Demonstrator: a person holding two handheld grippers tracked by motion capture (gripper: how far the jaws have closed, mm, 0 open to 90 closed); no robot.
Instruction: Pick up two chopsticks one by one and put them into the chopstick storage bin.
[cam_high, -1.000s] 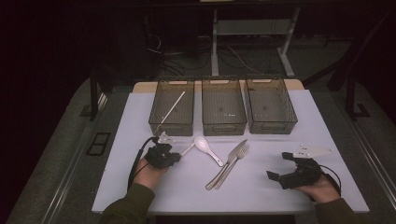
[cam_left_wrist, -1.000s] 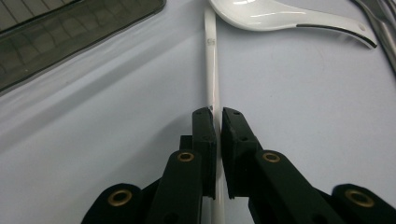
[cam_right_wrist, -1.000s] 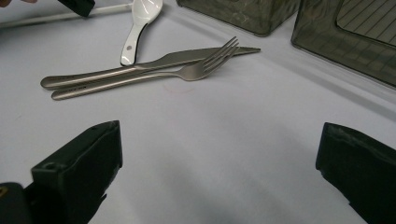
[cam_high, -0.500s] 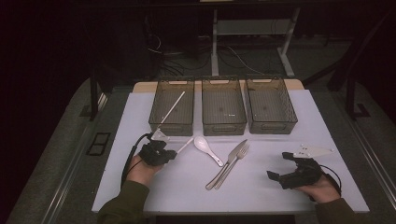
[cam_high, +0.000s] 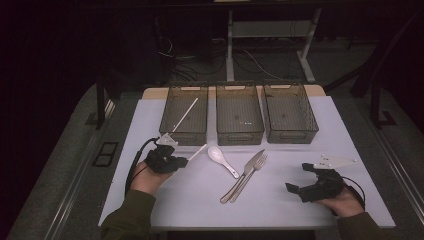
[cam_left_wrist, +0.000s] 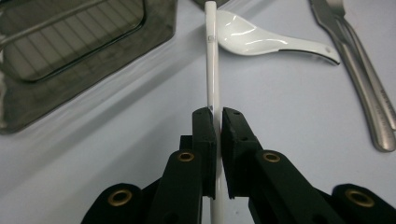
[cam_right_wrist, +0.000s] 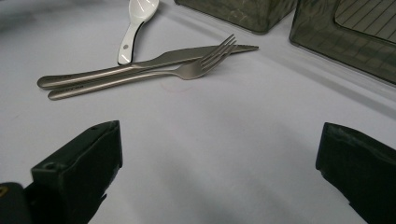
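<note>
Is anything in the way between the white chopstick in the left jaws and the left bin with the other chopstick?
Nothing visible: the chopstick sits clamped in the left gripper, just before the left bin, with bare table between.

Left gripper (cam_high: 176, 161) with clamped white chopstick (cam_high: 198, 152) now slightly higher, nearer the left bin (cam_high: 184, 116).

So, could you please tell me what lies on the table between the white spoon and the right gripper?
In the high view, the knife and fork lie side by side between the white spoon and the right gripper; the rest is bare table.
</note>
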